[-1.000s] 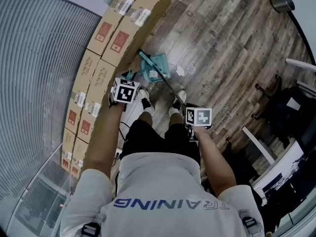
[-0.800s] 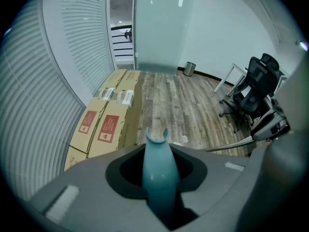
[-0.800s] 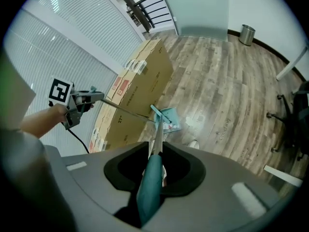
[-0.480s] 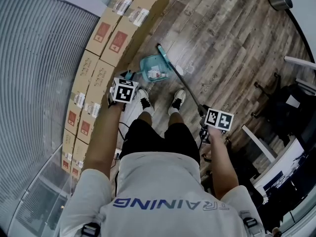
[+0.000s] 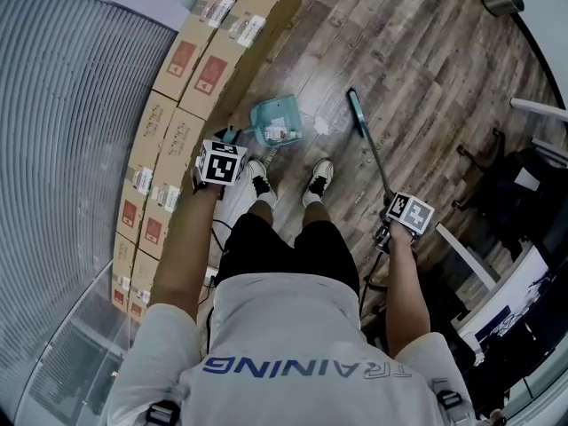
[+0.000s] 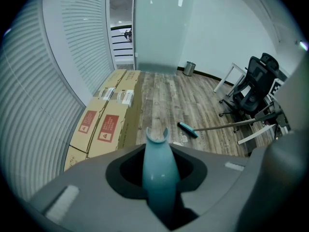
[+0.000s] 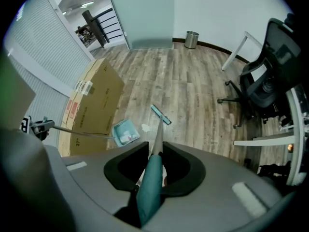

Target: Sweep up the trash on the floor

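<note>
1. Left tool (image 6: 157,178): its jaws pinch the teal dustpan handle (image 6: 156,153), which stands nearly upright.
2. Right tool (image 7: 152,175): it is clamped on the broom grip (image 7: 148,192) and points down. The thin shaft (image 5: 374,153) slants away from it across the floor (image 5: 417,69). With both implements in hand, the step looks like setting up a sweeping stroke.
3. Dustpan (image 5: 277,121): a pale teal tray resting on the floor just ahead of the shoes (image 5: 258,177) and near the boxes (image 5: 191,69). A few pale and reddish bits (image 5: 280,134) already lie inside it.
4. Scrap (image 5: 321,127): a small, white, crumpled piece on the bare boards. It lies just beside the dustpan, between it and the broom head.
5. Broom head (image 5: 355,106): a narrow teal strip on the far side of the scrap, apart from it. Whether its bristles touch the boards cannot be told.
6. Next move, as a judgement:
   - Set the head down behind the scrap and draw it toward the dustpan.
   - Meanwhile the left tool should keep the pan's lip flat and steady, or the light paper may slip under or past it.
</note>
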`<move>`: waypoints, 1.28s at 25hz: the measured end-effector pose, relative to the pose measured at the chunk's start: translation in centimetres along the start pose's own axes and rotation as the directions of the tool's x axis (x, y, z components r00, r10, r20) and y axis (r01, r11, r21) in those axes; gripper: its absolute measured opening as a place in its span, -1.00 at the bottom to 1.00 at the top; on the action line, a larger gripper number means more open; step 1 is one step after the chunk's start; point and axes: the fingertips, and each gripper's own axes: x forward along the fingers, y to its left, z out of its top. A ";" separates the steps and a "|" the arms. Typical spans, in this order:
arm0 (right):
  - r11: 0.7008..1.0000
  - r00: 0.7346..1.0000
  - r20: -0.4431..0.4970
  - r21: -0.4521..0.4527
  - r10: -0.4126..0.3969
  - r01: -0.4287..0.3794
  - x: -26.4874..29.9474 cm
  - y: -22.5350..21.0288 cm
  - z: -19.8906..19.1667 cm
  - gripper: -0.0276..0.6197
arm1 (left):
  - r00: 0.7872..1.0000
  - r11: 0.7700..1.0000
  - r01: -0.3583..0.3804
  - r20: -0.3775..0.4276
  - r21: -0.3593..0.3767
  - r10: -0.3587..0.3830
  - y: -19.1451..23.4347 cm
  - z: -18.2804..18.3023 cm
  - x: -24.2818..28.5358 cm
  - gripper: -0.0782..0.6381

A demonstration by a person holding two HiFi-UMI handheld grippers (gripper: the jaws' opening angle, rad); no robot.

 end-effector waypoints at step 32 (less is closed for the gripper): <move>0.925 0.911 -0.160 0.036 0.380 -0.379 -0.6 17.1 -5.8 -0.60 | 1.000 1.000 0.004 0.005 -0.001 -0.004 -0.1 0.1 -0.2 -0.52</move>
